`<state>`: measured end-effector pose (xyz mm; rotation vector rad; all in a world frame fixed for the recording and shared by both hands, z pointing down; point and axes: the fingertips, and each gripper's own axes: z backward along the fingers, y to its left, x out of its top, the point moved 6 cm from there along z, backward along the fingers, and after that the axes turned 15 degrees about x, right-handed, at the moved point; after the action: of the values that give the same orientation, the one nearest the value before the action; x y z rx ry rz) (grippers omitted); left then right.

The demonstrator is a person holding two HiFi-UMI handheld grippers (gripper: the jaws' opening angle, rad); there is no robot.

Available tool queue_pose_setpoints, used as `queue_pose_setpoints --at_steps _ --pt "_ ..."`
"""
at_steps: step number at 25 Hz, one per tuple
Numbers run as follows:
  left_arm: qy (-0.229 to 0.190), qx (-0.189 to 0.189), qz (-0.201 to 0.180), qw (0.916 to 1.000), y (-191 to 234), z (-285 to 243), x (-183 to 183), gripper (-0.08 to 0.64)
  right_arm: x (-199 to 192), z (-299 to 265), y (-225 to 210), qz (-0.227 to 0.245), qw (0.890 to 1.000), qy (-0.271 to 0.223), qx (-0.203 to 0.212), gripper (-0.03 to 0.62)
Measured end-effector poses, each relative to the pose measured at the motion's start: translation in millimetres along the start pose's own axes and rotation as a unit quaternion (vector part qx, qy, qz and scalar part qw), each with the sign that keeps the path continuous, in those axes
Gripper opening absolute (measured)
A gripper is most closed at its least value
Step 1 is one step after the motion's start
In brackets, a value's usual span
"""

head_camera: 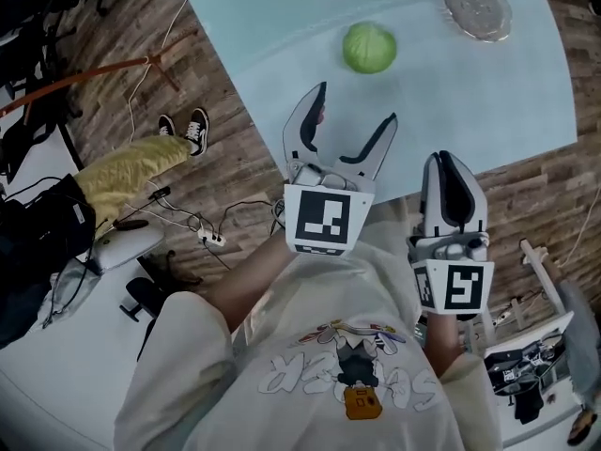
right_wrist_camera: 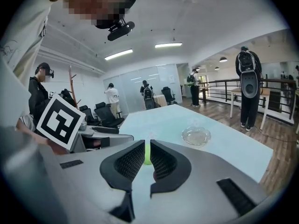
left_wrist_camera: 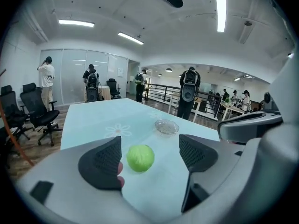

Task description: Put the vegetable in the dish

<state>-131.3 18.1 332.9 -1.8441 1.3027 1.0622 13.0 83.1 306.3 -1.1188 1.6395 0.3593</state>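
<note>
At the near edge of the pale blue table: left gripper gapes wide, empty. Right gripper alongside, jaws nearly together, empty. Round green cabbage on table beyond left gripper; shallow clear glass dish farther, apart.

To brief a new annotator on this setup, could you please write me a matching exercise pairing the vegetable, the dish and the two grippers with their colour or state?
Things:
1. vegetable
2. dish
3. left gripper
4. right gripper

States:
A. jaws close together, nothing held
B. clear glass, empty
C. round and green, lying on the table
D. jaws wide apart, nothing held

Pairs: 1-C, 2-B, 3-D, 4-A
</note>
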Motion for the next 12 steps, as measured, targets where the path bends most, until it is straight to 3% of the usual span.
queue_pose_setpoints --at_steps 12 --pt "0.017 0.000 -0.020 0.9997 -12.6 -55.2 -26.2 0.422 -20.5 -6.1 -25.3 -0.020 0.999 0.019 -0.019 0.040"
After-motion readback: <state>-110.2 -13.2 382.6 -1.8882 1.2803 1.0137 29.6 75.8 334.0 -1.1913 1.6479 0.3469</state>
